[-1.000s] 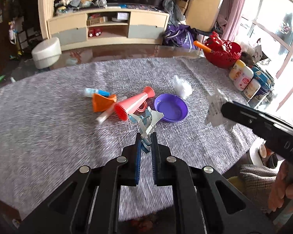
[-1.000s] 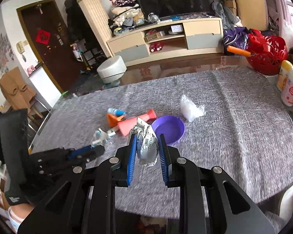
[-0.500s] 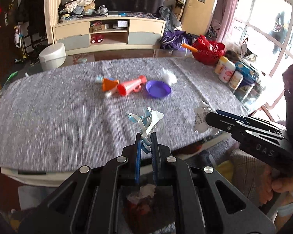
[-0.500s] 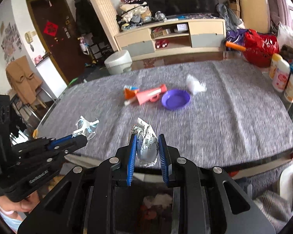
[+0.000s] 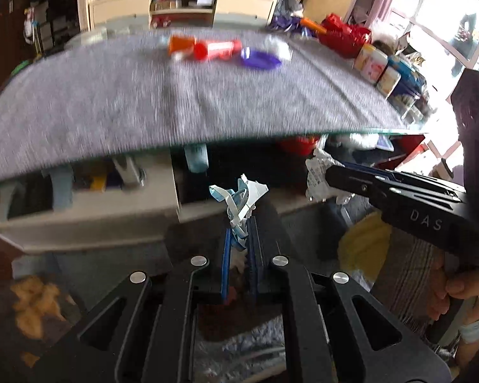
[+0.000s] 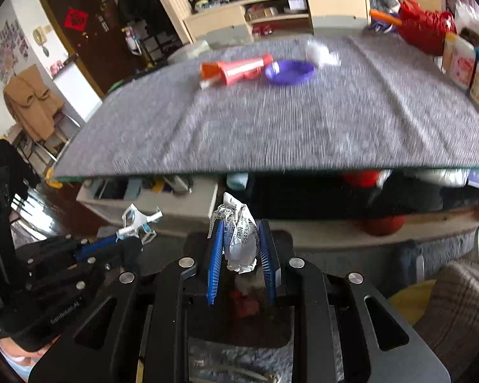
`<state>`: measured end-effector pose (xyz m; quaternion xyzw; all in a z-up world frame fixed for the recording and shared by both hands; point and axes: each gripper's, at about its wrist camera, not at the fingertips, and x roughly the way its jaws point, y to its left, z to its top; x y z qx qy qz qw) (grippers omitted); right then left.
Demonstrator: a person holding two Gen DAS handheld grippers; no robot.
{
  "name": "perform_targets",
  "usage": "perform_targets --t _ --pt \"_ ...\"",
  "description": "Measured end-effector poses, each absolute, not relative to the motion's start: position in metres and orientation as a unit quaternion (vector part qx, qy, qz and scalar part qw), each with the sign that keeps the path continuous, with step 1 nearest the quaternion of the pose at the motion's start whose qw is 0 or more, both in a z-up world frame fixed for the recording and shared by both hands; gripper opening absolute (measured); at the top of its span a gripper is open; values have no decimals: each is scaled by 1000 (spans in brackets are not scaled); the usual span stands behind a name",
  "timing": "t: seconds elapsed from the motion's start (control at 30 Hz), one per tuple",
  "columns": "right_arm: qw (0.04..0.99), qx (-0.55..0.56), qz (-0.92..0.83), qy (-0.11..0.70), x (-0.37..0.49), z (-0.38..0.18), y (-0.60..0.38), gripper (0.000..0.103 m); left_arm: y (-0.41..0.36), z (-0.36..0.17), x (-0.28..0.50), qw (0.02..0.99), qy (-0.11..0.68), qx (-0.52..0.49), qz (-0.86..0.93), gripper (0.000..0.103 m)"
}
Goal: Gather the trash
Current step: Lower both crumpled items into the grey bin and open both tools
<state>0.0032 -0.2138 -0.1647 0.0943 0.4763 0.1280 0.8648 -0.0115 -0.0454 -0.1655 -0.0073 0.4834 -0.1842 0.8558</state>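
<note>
Both grippers have dropped below the table edge [image 6: 271, 167]; my left gripper [image 5: 239, 249] pinches torn paper scraps [image 5: 239, 198], my right gripper [image 6: 241, 249] clamps a crumpled wrapper [image 6: 238, 236], bin at six o'clock.

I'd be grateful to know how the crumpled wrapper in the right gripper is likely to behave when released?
The wrapper looks thin and crumpled, so probably very light and likely to flutter down. Its creases suggest it squashes easily between the right gripper's pads. Its glossy printed skin may be slightly slippery.
</note>
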Motion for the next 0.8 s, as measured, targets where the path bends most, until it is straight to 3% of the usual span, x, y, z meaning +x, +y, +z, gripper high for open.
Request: perform_targets --t 0.53,0.7,0.8 --pt "832 88 129 532 -3 -223 -200 24 -38 -232 -15 815 550 -36 -181 9" --pt "826 95 134 540 0 -226 -198 26 -40 -236 -14 810 555 -35 -185 12" --pt "822 98 134 545 2 -229 -198 28 -41 -236 -13 812 553 -28 -183 20"
